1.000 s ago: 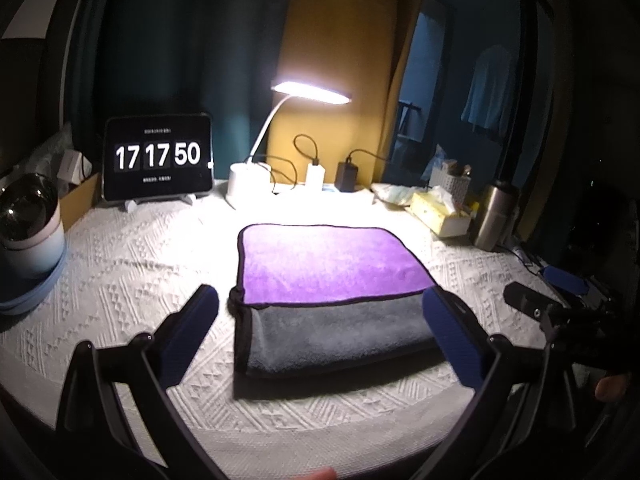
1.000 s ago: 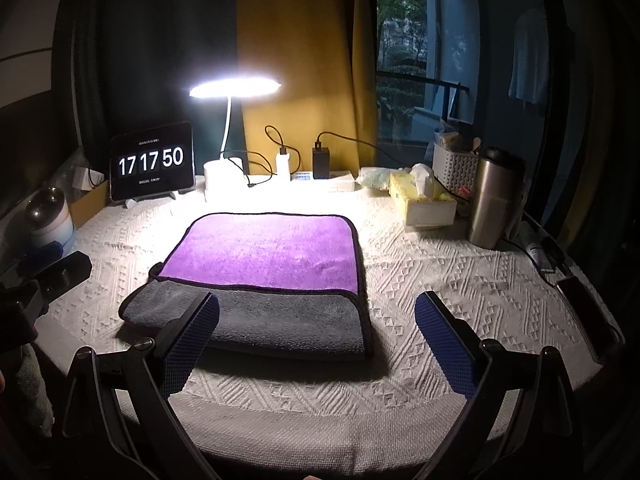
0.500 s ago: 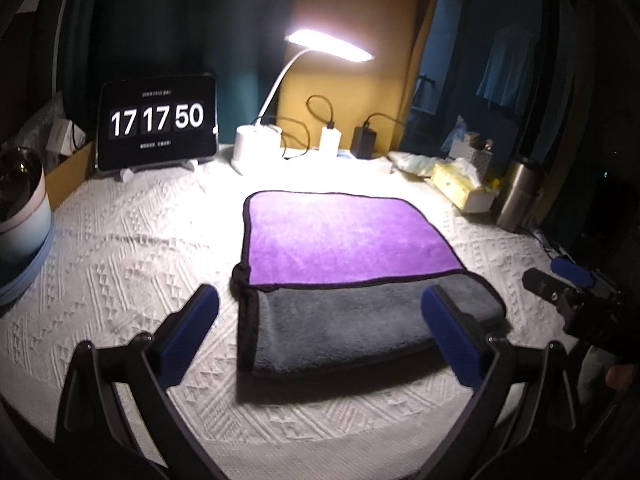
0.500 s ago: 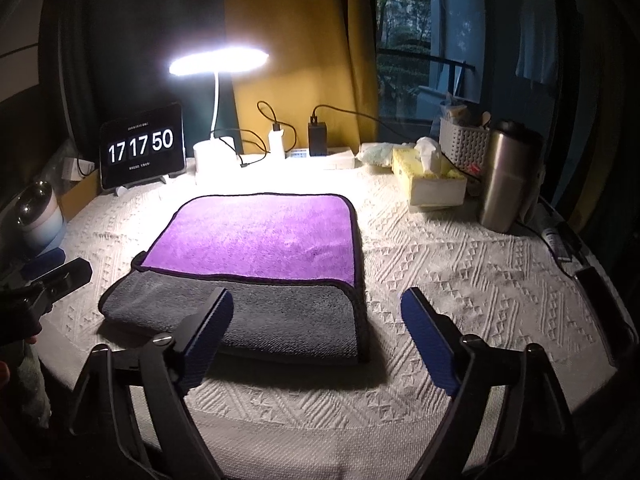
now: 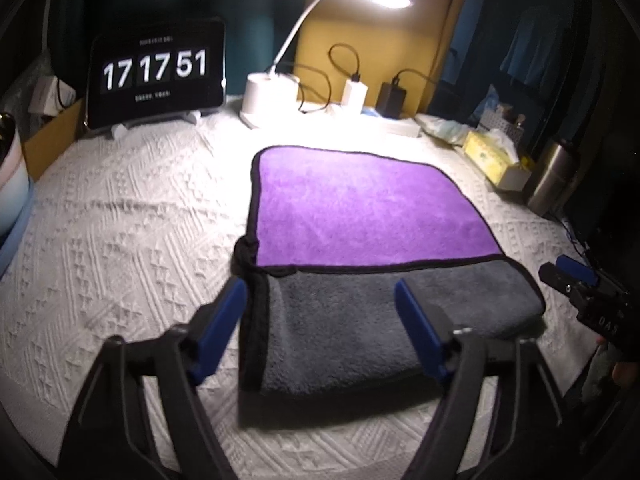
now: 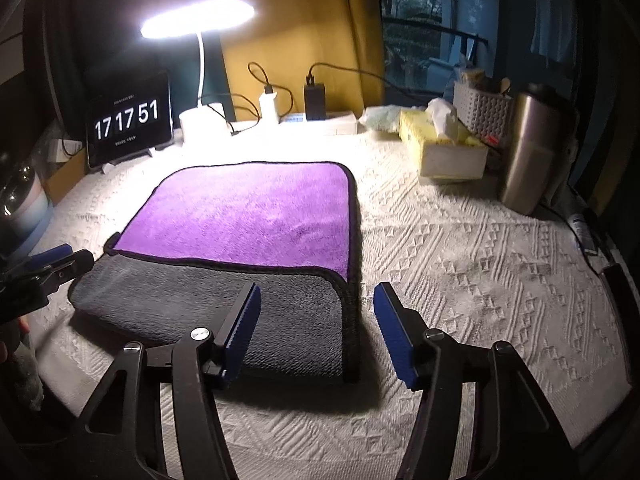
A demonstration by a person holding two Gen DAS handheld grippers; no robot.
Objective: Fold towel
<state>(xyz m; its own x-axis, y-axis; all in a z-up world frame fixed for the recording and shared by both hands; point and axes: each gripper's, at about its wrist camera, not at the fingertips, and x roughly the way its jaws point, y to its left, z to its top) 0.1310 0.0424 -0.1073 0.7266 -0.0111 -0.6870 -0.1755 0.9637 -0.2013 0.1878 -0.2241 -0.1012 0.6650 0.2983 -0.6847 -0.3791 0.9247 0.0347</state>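
A towel (image 5: 360, 216) with a purple face and a grey back lies flat on the white tablecloth; its near strip is folded over, grey side up. It also shows in the right wrist view (image 6: 248, 216). My left gripper (image 5: 320, 328) is open and empty, its fingers straddling the towel's near-left corner just above the grey strip. My right gripper (image 6: 316, 324) is open and empty, straddling the towel's near-right corner. Each gripper appears at the edge of the other's view: the right gripper (image 5: 576, 280) and the left gripper (image 6: 52, 268).
A tablet clock (image 5: 156, 76), a lit desk lamp (image 5: 268, 96) and chargers (image 5: 394, 98) stand at the back. A tissue box (image 6: 440, 148), a basket (image 6: 480, 108) and a steel flask (image 6: 532, 152) stand at the right. A round container (image 6: 24, 200) is at the left.
Both grippers moved forward and down toward the towel's near corners, and their jaws narrowed but stay open. The clock changed from 17:17:50 to 17:17:51.
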